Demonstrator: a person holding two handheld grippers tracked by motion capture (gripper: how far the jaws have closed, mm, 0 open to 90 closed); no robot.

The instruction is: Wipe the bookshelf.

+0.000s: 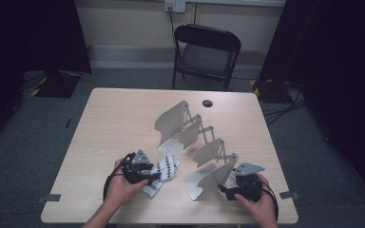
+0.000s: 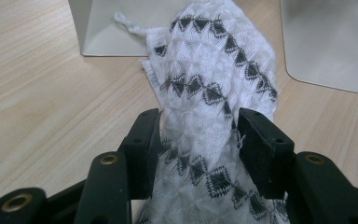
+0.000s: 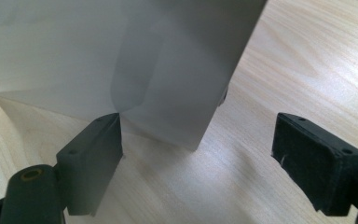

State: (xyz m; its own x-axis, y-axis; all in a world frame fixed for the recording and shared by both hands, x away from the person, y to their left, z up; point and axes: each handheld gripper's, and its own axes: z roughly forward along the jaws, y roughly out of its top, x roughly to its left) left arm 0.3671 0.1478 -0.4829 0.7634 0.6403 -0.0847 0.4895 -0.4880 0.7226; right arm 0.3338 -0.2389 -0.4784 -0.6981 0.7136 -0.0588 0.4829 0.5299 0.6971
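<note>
Cloth [image 2: 214,93], white with black diamonds, lies bunched on the tabletop [image 1: 114,123] just left of the metal rack [image 1: 195,142], pinched between the left gripper [image 2: 198,135] fingers, likely for feeding into the rack. Right gripper [image 3: 198,144] fingers stand wide apart, holding nothing, one finger [image 3: 91,149] touching the rack's near panel, probably steadying it. The cloth's near end is cut off.

Right hand-held gripper [image 3: 198,154] jaws wide apart over wooden table [image 3: 307,60], grey metal panel [image 3: 168,70] touching the left jaw
</note>
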